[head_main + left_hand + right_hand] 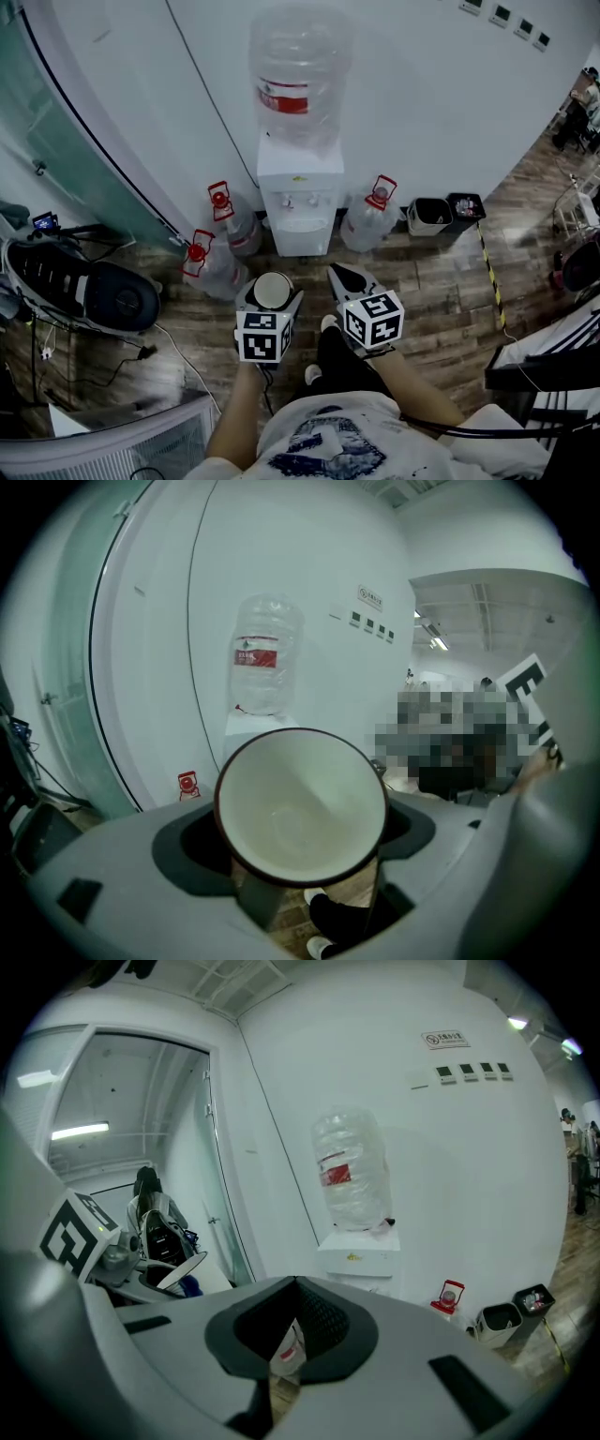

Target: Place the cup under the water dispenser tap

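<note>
A white cup with a dark rim [272,290] sits between the jaws of my left gripper [271,296], mouth toward the camera; it fills the middle of the left gripper view [300,803]. The white water dispenser [300,202] stands against the wall ahead, about a step away, with a large clear bottle [295,75] on top and its taps [302,200] over a recess. My right gripper [348,277] hovers beside the left one, jaws together and holding nothing. The dispenser [361,1255] also shows in the right gripper view.
Three spare water bottles with red handles stand on the wood floor beside the dispenser: two at its left [230,223] [208,267], one at its right [373,220]. Two small bins [429,216] [466,208] sit further right. A black chair [80,286] and a glass partition [56,141] are at the left.
</note>
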The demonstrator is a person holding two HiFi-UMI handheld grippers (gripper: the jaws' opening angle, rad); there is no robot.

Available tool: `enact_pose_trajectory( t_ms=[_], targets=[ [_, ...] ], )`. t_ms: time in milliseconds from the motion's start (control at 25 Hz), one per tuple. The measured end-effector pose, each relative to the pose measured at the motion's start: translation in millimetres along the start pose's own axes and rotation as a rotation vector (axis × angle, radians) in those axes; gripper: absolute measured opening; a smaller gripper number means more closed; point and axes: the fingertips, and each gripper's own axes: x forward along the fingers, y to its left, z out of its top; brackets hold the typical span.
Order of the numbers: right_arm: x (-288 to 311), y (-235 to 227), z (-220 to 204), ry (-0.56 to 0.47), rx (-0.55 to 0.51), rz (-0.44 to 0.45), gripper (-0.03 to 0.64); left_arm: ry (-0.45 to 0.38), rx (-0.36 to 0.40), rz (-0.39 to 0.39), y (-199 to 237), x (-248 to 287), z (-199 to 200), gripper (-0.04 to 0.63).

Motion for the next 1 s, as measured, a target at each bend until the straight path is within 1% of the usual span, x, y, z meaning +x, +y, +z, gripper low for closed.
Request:
enact_pose_trajectory(
  t_ms=[240,680,1000],
  targets=[
    [28.7,-14.7,-11.1,0.028,0.010,0.010,0.020,0.029,0.003,-0.001,10.5,32.0,-0.8,0.451],
    [113.6,-62.5,-34.8,0.078,0.017,0.045,0.020,0.095,0.025,-0.002,33.9,125.1,0.3,0.451],
    [185.0,-119.4,-80.3,0.120,0.059,0.006,0.020,0.119,0.039,0.005,67.5,213.8,-16.0,0.451]
  ],
)
